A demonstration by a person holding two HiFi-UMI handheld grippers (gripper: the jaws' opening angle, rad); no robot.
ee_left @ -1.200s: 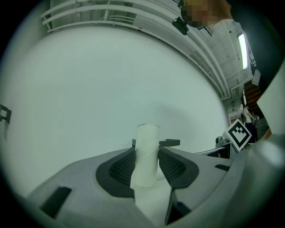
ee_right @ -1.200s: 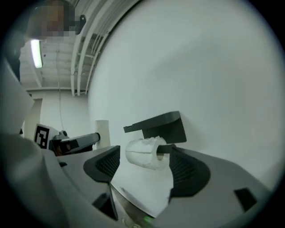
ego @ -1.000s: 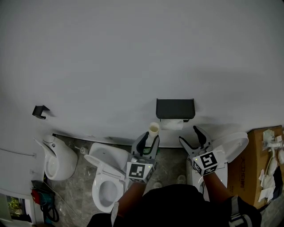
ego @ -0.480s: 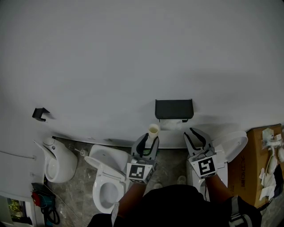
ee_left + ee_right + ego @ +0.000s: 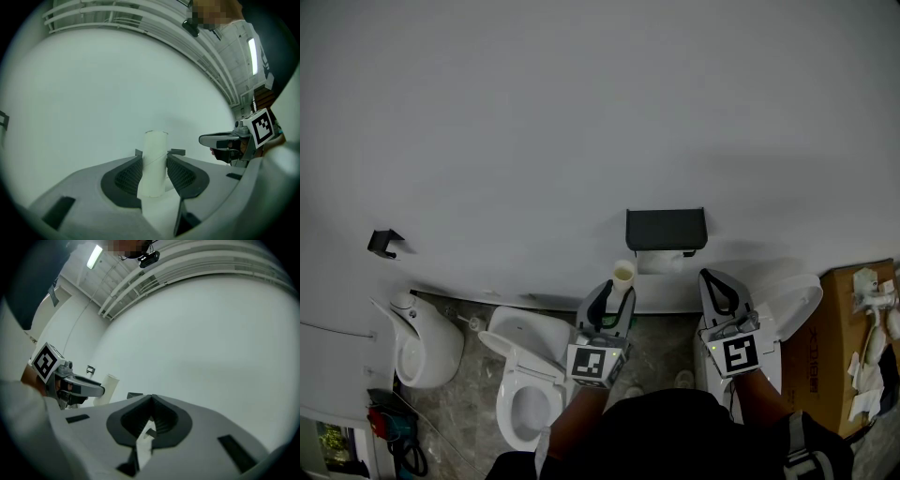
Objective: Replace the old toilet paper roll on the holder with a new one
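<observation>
The wall [image 5: 581,112] is bare at 10 through 2 o'clock of the holder [image 5: 667,229], leaving open room above it and to both sides. At 6 o'clock the roll [image 5: 659,263] sits just under the holder. The tube [image 5: 624,274] stands at 7 o'clock, near the roll, narrowing the way in from the left. Lower down, the toilet [image 5: 525,375] fills 8 o'clock and a box [image 5: 848,347] blocks 4 o'clock. A hook [image 5: 384,239] juts out far off at 9 o'clock.

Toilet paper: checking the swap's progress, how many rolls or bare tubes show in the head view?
2. A bare cardboard tube clamped in the jaws of the left gripper; a white roll under the black holder on the wall. Others may be hidden.
</observation>
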